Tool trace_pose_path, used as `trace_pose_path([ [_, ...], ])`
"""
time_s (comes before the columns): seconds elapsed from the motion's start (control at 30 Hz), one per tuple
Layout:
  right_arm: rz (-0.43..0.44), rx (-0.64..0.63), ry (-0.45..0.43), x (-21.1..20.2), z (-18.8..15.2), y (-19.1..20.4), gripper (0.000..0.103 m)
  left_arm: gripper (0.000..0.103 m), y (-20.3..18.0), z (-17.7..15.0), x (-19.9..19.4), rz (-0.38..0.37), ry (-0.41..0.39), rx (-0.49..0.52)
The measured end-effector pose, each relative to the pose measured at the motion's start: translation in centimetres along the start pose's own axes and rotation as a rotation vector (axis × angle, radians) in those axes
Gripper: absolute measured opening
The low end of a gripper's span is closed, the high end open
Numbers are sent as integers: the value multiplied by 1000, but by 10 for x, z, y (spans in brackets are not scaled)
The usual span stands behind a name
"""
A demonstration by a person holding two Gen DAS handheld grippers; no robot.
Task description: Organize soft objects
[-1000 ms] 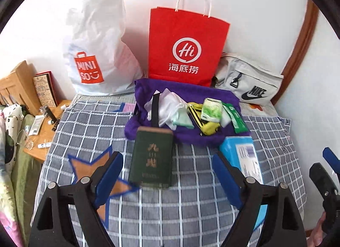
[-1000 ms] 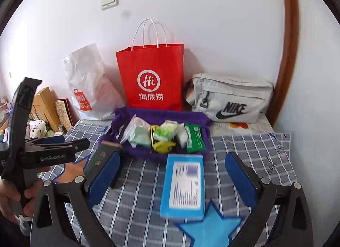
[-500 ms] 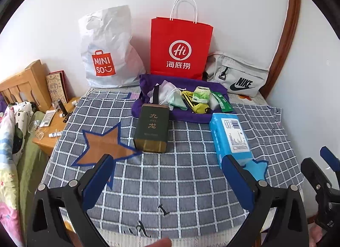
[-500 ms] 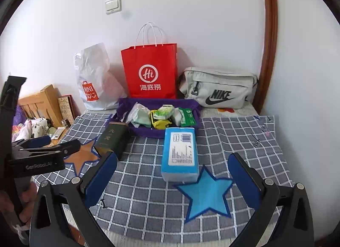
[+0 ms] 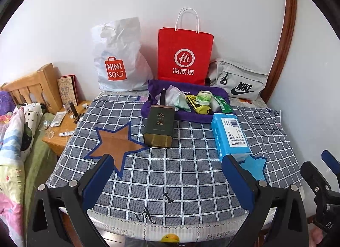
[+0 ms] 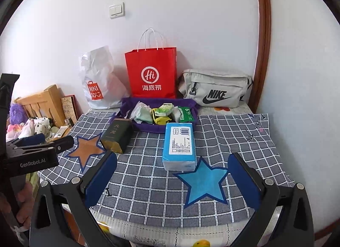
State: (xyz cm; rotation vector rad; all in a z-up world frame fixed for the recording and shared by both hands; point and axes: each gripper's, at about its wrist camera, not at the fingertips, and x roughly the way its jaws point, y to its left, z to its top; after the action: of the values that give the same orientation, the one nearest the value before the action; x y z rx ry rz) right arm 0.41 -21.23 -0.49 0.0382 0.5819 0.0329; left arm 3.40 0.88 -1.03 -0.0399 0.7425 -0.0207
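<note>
A blue tissue pack (image 5: 230, 135) (image 6: 180, 145) lies on the checked cloth beside a blue star (image 6: 201, 181). A dark green tin (image 5: 159, 125) (image 6: 116, 135) lies next to a brown star (image 5: 115, 144). Behind them a purple cloth tray (image 5: 152, 86) (image 6: 125, 103) holds several small soft packets (image 5: 204, 101). My left gripper (image 5: 167, 170) is open and empty above the table's front edge. My right gripper (image 6: 172, 168) is open and empty, also at the front edge, short of the tissue pack.
A white Miniso bag (image 5: 119, 55), a red paper bag (image 5: 183, 55) and a grey Nike pouch (image 5: 238, 79) stand along the back wall. A wooden nightstand (image 5: 63, 123) with small items and a bed (image 5: 12, 140) lie to the left.
Both grippers have pulled back from the objects toward the front edge of the table, so more of the cloth shows. Both stay open. The tin and tissue pack have not moved.
</note>
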Motion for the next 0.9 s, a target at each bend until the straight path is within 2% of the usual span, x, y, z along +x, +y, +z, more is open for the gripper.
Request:
trace_pose_path([
  [0.9, -5, 2, 13, -7, -14, 0, 102, 102, -6, -9, -10, 5, -6, 16],
])
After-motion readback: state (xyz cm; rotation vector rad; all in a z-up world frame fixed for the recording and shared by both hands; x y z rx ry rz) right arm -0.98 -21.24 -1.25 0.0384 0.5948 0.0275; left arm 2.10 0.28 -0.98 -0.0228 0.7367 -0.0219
